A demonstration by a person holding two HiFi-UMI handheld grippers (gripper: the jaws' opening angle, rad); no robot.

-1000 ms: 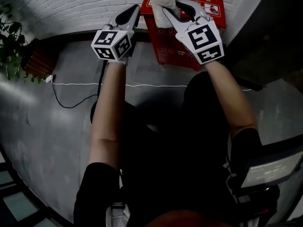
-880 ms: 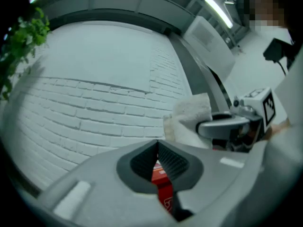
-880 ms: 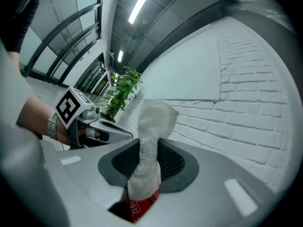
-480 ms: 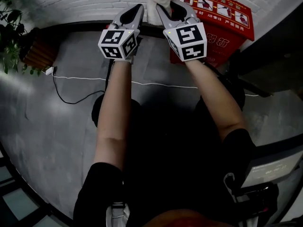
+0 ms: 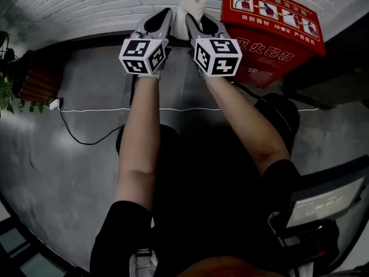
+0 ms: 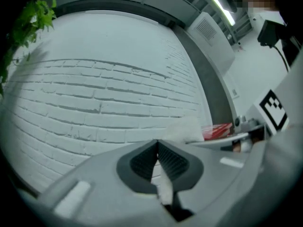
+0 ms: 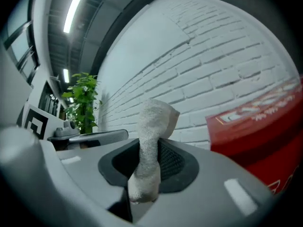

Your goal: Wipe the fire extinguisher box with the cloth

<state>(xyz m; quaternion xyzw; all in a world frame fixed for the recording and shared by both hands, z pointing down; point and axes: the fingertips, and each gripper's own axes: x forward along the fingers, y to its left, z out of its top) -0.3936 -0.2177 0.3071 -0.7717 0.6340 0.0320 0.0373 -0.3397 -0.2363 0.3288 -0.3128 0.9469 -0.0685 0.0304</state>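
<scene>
White cloth (image 5: 192,6) sat clamped in your right gripper (image 5: 203,19), just left of the red fire extinguisher box (image 5: 271,34), not touching. Your left gripper (image 5: 164,15) was closed, empty. Wiping looked unfinished.

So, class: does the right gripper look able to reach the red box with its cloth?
Probably yes: the right gripper, shut on the cloth, sits just left of the box, with nothing between them.

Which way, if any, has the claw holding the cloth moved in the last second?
Yes. The right claw with the cloth was over the red fire extinguisher box; now it sits left of the box, before the white brick wall.
</scene>
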